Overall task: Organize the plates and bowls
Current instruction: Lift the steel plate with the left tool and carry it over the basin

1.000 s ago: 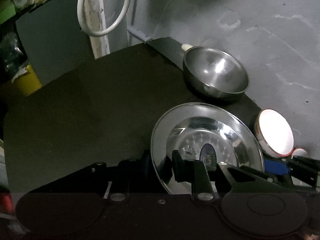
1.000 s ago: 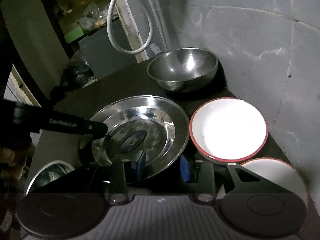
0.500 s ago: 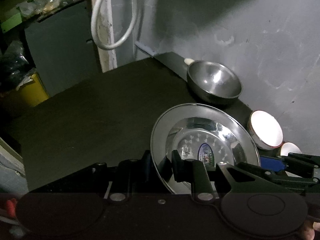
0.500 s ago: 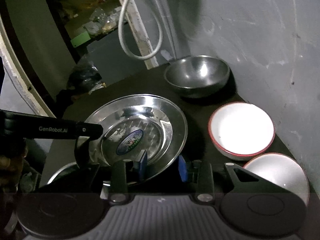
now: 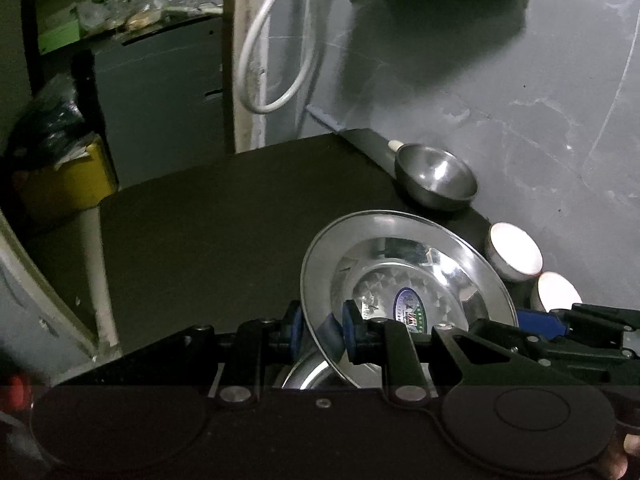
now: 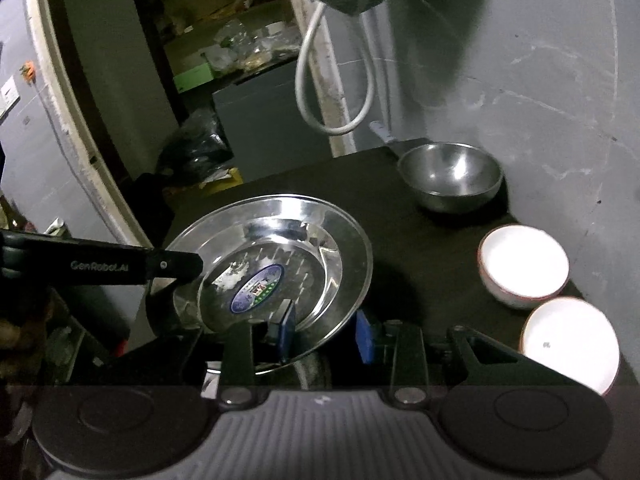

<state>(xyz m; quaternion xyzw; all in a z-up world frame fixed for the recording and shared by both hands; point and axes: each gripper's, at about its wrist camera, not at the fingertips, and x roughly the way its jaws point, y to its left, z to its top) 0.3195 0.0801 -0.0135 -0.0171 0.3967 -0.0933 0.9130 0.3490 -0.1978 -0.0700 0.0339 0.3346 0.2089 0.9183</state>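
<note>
Beneath the steel plate (image 5: 404, 276), pinched by both grippers' fingers (image 5: 352, 330), perhaps another dish (image 5: 308, 372).

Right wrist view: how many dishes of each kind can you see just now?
Steel plate, held up by both tools: 1
Steel bowl at the back by the wall: 1
White bowls, red-rimmed and: 2
Steel dish partly hidden under the plate: 1, kind unclear
Total: 5
</note>
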